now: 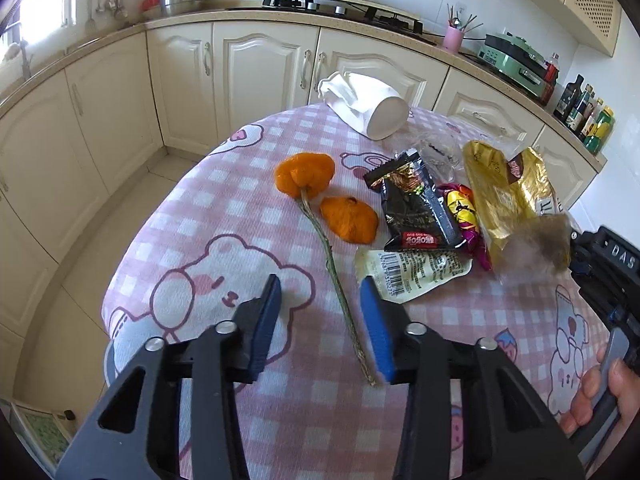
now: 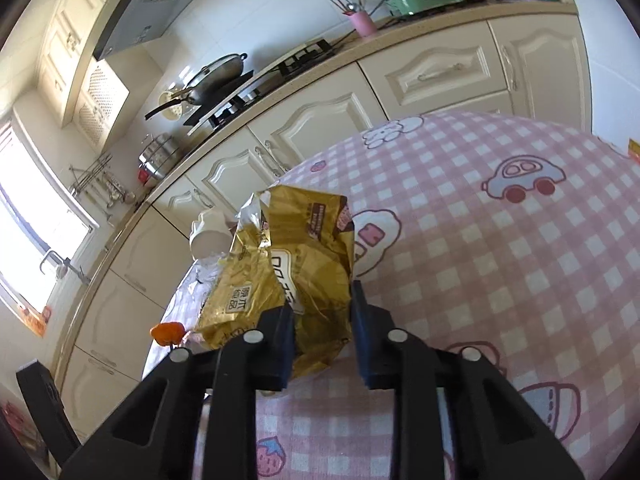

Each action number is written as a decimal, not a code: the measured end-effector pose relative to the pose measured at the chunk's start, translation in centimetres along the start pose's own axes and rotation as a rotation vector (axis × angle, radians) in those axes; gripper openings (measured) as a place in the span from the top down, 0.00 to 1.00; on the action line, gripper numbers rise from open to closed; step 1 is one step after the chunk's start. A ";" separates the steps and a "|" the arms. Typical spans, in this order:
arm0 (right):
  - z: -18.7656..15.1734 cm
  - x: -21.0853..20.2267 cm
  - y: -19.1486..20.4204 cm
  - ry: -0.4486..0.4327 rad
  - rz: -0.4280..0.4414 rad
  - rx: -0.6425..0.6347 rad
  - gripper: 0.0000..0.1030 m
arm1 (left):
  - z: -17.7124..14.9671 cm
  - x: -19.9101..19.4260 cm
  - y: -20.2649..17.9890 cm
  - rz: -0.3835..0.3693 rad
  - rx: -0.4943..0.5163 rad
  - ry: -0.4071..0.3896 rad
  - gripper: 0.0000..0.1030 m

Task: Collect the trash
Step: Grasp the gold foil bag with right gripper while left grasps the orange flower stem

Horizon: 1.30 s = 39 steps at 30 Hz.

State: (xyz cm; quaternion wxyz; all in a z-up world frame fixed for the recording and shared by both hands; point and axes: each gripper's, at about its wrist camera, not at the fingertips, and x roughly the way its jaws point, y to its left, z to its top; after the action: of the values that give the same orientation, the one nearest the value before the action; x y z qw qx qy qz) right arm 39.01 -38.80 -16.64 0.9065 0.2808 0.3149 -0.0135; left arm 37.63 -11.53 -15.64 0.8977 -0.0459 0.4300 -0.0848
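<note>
On the pink checked tablecloth (image 1: 240,216) lie two orange peels (image 1: 306,174), a long dry twig (image 1: 336,276), a black snack wrapper (image 1: 416,204), a white barcode wrapper (image 1: 416,272), a bright candy wrapper (image 1: 464,208) and a crumpled gold snack bag (image 1: 500,192). My left gripper (image 1: 320,284) is open just above the cloth. The twig's lower stretch lies between its blue pads, nearer the right one. In the right wrist view, my right gripper (image 2: 320,300) is shut on the near end of the gold bag (image 2: 288,264).
A white container (image 1: 368,108) lies on its side at the table's far edge. A clear plastic scrap (image 1: 440,152) sits beside it. Cream kitchen cabinets (image 1: 256,68) and a counter with a stove curve behind the table. A hand (image 1: 596,392) holds the right gripper's handle.
</note>
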 end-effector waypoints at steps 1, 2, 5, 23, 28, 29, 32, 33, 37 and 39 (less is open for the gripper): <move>0.0 -0.2 0.2 -0.008 0.003 -0.008 0.78 | 0.0 0.2 0.1 -0.004 -0.002 0.004 0.84; -0.1 -0.6 0.5 -0.022 0.000 -0.022 0.79 | 0.0 0.2 0.2 -0.010 -0.005 0.006 0.87; -0.3 -1.7 1.3 -0.065 0.001 -0.049 0.81 | -0.1 0.1 0.2 -0.036 0.012 0.011 0.97; -2.4 -7.7 9.6 -0.145 0.090 -0.205 0.81 | -2.4 -7.3 4.4 -0.093 -0.037 -0.117 1.00; -3.7 -7.5 10.7 -0.123 0.083 -0.228 0.81 | -3.0 -7.6 5.2 -0.125 -0.047 -0.103 1.00; -3.8 -7.3 10.8 -0.121 0.076 -0.232 0.81 | -3.0 -7.6 5.1 -0.116 -0.050 -0.111 1.00; -3.9 -6.7 10.7 -0.112 0.064 -0.233 0.81 | -2.7 -7.1 4.4 -0.123 -0.032 -0.103 0.97; -3.8 -6.5 10.6 -0.112 0.062 -0.232 0.81 | -2.5 -6.8 4.2 -0.118 -0.023 -0.103 0.93; -3.5 -5.6 10.0 -0.117 0.046 -0.230 0.81 | -1.6 -5.2 3.8 -0.100 -0.014 -0.099 0.69; -3.2 -4.8 9.6 -0.111 0.043 -0.223 0.81 | -1.3 -4.2 3.6 -0.079 -0.007 -0.089 0.68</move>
State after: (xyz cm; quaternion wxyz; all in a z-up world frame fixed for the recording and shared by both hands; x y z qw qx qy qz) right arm 35.28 -29.81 -11.12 0.9483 0.1838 0.2576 0.0253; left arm 34.39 -7.16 -13.82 0.9117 -0.0695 0.3879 -0.1165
